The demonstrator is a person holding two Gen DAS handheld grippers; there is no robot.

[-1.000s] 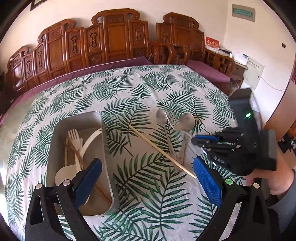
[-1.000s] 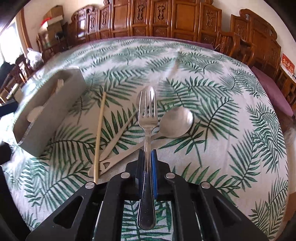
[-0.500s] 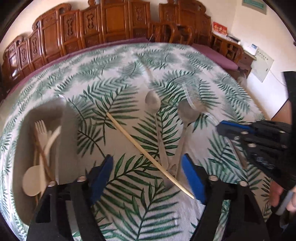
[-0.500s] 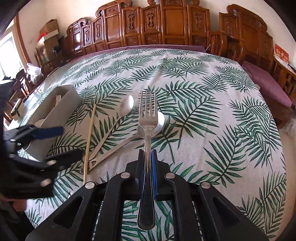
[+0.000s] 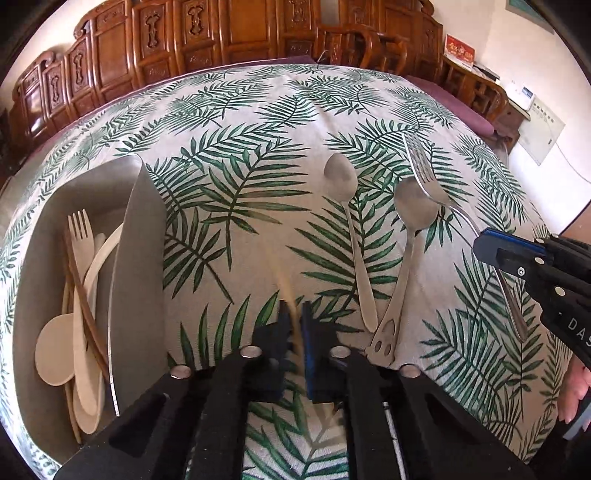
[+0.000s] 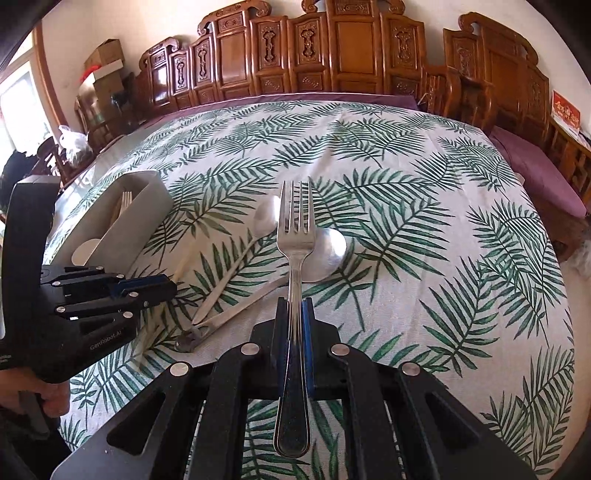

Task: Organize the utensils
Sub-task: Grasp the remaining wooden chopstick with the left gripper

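My left gripper (image 5: 293,314) is shut on a pale wooden chopstick (image 5: 285,286), which looks blurred and points forward over the tablecloth. My right gripper (image 6: 293,306) is shut on a metal fork (image 6: 294,236) held above the table; it also shows in the left wrist view (image 5: 436,192). Two metal spoons lie on the cloth, a small one (image 5: 347,218) and a larger one (image 5: 410,236). A grey organizer tray (image 5: 136,266) at the left holds a wooden fork (image 5: 81,236), wooden spoons and dark chopsticks.
The round table carries a palm-leaf tablecloth (image 5: 240,122). Carved wooden chairs (image 5: 207,33) ring the far side. The tray also shows in the right wrist view (image 6: 140,218), with my left gripper (image 6: 144,286) in front of it.
My left gripper moved onto the chopstick and closed on it. My right gripper has risen a little with the fork.
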